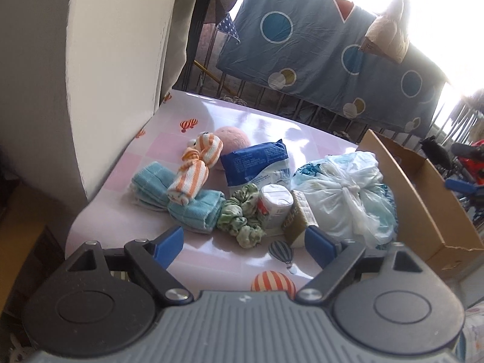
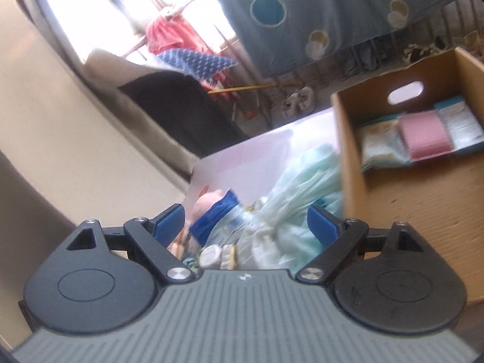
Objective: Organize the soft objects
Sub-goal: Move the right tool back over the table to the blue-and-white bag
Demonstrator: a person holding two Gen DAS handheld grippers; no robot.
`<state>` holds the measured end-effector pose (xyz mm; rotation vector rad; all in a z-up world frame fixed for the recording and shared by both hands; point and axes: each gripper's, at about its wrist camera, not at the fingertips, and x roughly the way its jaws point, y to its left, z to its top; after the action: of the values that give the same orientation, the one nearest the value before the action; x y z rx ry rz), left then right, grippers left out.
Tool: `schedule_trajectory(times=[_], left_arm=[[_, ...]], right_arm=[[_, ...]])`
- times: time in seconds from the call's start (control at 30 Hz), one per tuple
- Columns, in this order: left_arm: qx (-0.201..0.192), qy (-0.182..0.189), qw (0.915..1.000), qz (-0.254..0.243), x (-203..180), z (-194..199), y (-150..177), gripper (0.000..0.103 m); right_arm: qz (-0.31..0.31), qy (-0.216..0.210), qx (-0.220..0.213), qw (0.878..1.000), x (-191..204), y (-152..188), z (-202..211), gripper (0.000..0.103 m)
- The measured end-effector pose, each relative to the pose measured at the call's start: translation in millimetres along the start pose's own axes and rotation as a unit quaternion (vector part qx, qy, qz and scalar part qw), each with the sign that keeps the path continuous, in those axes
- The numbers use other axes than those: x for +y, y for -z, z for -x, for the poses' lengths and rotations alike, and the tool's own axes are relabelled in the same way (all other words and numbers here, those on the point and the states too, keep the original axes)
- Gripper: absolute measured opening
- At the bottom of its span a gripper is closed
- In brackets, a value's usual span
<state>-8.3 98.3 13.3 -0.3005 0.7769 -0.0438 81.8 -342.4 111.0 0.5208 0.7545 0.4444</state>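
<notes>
Left wrist view first: the left tongs (image 1: pixel 244 243) sit low at the bottom of the frame, blue pads spread wide, nothing between them. Ahead, mid-frame on the pink glossy table (image 1: pixel 272 127) with its hot-air-balloon print, lies the pile. At the left, a folded teal terry towel (image 1: pixel 178 204), with an orange-and-white striped cloth doll (image 1: pixel 196 169) lying across it. Behind the doll, a round pink plush ball (image 1: pixel 233 140). At centre, a blue-and-white soft plastic pack (image 1: pixel 257 161), a green patterned fabric scrunchie (image 1: pixel 242 219) closest to the tongs, and a small white cylindrical tin (image 1: pixel 276 204) touching a brown-wrapped block (image 1: pixel 298 220). To the right, a knotted translucent plastic bag of pale blue stuff (image 1: pixel 345 193) rests against the brown cardboard box (image 1: pixel 423 187) at the right edge.

Over to the right wrist view, blurred: the right tongs (image 2: pixel 245 225) are also wide apart and carrying nothing, hanging above the same bag (image 2: pixel 302 187) in the lower middle. The box (image 2: pixel 348 151) fills the right of the frame, and inside, upper right, a pink ribbed pad (image 2: pixel 423 134) lies between pale packs.

My read: sorting is partly done, several soft things packed, most still on the table. This looks like the reach for the next piece. The scrunchie sits right in front of the left tongs, so a short drop and a close over its ruffles seems the call, keeping clear of the tin beside it.
</notes>
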Motion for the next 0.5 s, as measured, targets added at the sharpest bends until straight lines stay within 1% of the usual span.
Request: schedule_trajectory(times=[0.1, 0.2, 0.37, 0.5], left_arm=[[-0.004, 0.012, 0.9998, 0.014, 5, 3, 4, 0.089], [-0.005, 0.027, 0.9994, 0.023, 9, 4, 7, 0.089], [-0.01, 0.034, 0.9993, 0.01, 4, 11, 13, 0.089], [-0.018, 0.034, 0.9992, -0.008, -2, 20, 16, 0.09]], right_arm=[[-0.014, -0.027, 0.028, 0.999, 15, 16, -20, 0.088], [-0.027, -0.034, 0.056, 0.997, 26, 27, -38, 0.088], [-0.04, -0.049, 0.087, 0.994, 42, 49, -54, 0.088], [-0.041, -0.056, 0.098, 0.993, 54, 60, -57, 0.088]])
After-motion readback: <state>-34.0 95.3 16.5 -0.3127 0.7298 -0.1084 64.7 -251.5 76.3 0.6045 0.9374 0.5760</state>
